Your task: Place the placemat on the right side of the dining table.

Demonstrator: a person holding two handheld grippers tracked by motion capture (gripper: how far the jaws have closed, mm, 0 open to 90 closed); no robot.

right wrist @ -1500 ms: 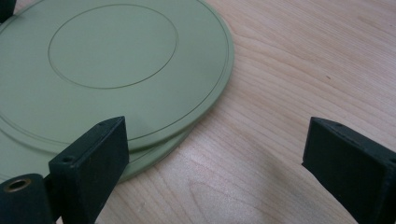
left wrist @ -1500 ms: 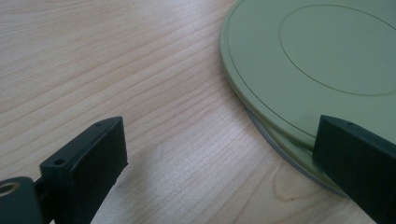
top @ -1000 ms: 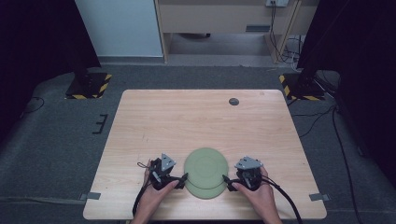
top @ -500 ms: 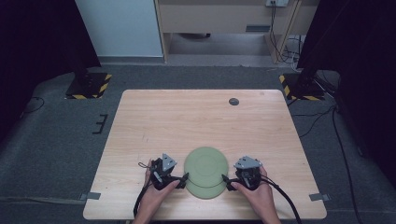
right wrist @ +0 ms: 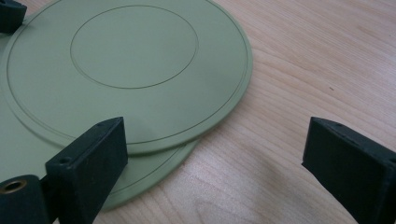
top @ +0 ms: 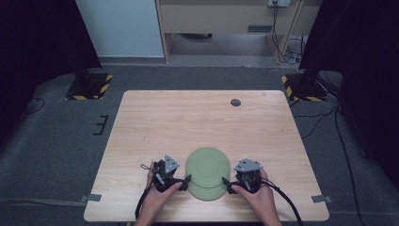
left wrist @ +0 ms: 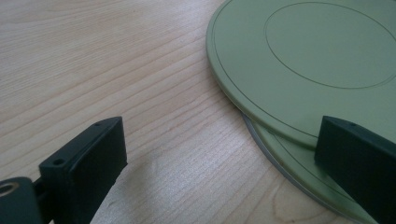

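A pale wooden table (top: 207, 127) stands on grey carpet, bare apart from a few things near its edges. Toward the near edge, at the middle, lie two green plates (top: 207, 173) stacked flat, the upper one (left wrist: 308, 60) shifted slightly so the lower plate's (right wrist: 154, 165) rim peeks out beneath it. The left gripper (top: 181, 180) sits just beside the stack's left rim, jaws spread wide and holding nothing, one jaw over the plates' edge. The right gripper (top: 229, 184) sits just beside the right rim, its jaws also wide apart and empty. A small dark disc (top: 235, 102) rests near the table's far edge, well apart from the plates.
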